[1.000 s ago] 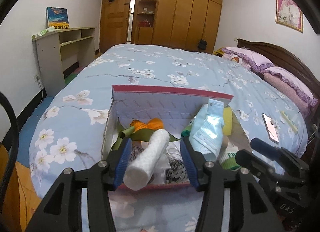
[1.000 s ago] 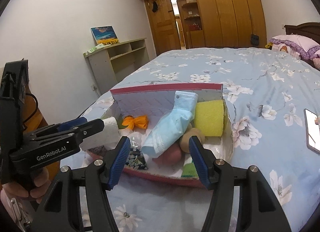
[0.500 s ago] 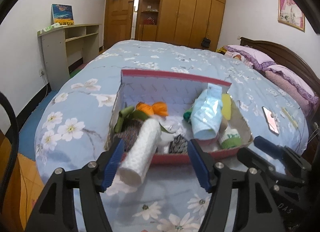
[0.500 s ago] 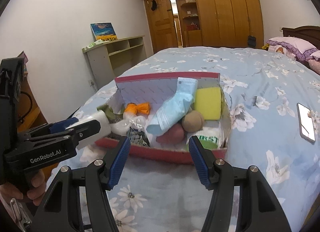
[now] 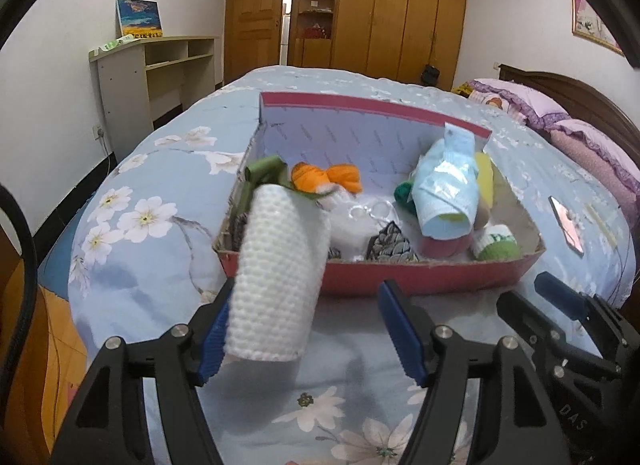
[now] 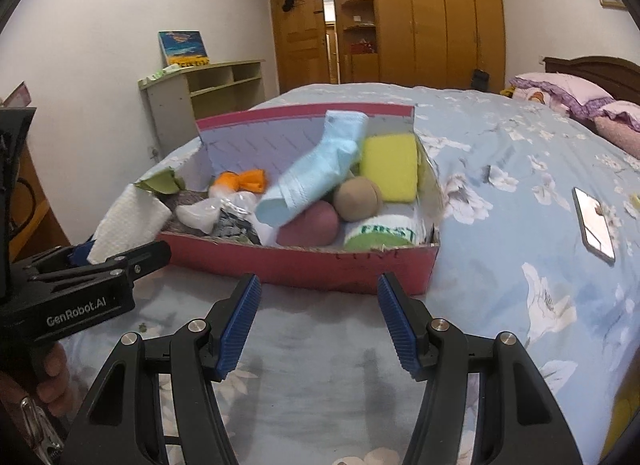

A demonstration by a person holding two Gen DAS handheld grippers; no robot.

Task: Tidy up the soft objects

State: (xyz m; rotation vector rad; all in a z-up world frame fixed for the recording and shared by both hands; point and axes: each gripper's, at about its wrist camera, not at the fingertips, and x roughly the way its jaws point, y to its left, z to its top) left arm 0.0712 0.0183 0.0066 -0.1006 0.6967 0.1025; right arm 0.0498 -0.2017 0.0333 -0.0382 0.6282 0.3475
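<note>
Both wrist cams sit low over the bed (image 5: 168, 277), facing fwd toward the wardrobe (image 6: 436, 21). Each sees the red box (image 5: 420, 277) (image 6: 304, 265) close ahead; shared area.

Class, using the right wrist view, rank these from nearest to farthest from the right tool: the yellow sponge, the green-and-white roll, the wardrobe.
1. Green-and-white roll: front right corner of the red box, nearest the right tool.
2. Yellow sponge: standing against the box's right wall, farther back.
3. Wardrobe: across the room, beyond the bed.
</note>
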